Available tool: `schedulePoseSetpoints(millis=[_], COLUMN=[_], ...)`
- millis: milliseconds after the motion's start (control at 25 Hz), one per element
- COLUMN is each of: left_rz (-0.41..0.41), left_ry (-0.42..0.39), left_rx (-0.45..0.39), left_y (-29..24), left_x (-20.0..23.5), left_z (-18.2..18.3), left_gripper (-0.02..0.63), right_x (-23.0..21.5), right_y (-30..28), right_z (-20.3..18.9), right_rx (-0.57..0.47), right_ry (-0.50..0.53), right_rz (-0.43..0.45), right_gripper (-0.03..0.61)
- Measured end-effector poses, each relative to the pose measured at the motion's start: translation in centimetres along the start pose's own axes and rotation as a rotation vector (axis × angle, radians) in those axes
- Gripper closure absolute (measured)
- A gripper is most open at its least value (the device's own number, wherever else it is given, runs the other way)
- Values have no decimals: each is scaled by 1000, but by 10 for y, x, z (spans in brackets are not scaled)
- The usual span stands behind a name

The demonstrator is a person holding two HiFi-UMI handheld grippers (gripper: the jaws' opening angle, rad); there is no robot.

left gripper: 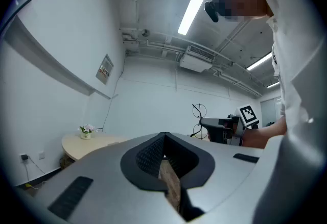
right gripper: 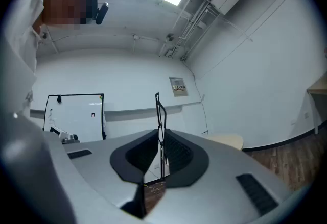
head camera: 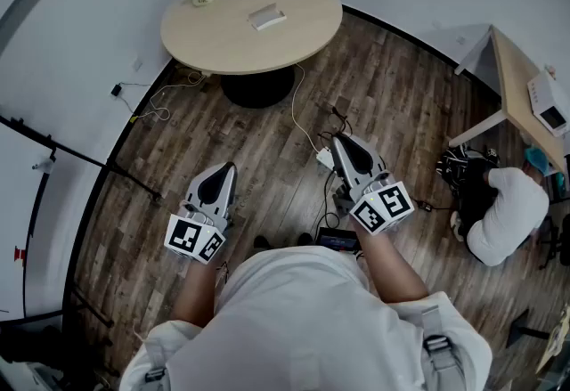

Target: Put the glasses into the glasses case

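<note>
Black thin-framed glasses point(right gripper: 160, 116) pinched upright between right gripper point(head camera: 342, 141) jaws over the floor point(head camera: 276, 175), well apart from table point(head camera: 312, 37). Case point(head camera: 267, 18) lies near table's middle; left gripper point(head camera: 226, 169) jaws closed together, empty.

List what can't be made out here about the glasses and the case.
The glasses: the right gripper view shows them edge-on between the jaws, lenses unreadable.
Head view: they are lost among floor cables at the right gripper.
Pale object on the round table: too small in the head view to call it the case.
</note>
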State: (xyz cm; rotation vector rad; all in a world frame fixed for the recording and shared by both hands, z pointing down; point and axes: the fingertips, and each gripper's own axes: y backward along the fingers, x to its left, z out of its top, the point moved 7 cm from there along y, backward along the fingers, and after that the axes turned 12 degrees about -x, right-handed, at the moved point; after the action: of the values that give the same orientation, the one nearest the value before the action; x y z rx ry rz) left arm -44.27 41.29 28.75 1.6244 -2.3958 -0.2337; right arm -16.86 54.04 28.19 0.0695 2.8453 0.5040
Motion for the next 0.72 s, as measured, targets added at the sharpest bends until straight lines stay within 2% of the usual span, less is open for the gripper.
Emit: schedulePoseSetpoints(millis=[400, 720], left_rz=[-4, -26], left_ry=[20, 12], left_rx=[28, 55], left_y=[-20, -44], left_x=[-27, -57], left_z=[-9, -15], left_gripper=[600, 601], right_x=[-23, -57], right_y=[16, 29], right_z=[14, 26], right_rx=[-24, -103], right_ry=[-23, -178], right_rz=[16, 38], right_gripper=[531, 531])
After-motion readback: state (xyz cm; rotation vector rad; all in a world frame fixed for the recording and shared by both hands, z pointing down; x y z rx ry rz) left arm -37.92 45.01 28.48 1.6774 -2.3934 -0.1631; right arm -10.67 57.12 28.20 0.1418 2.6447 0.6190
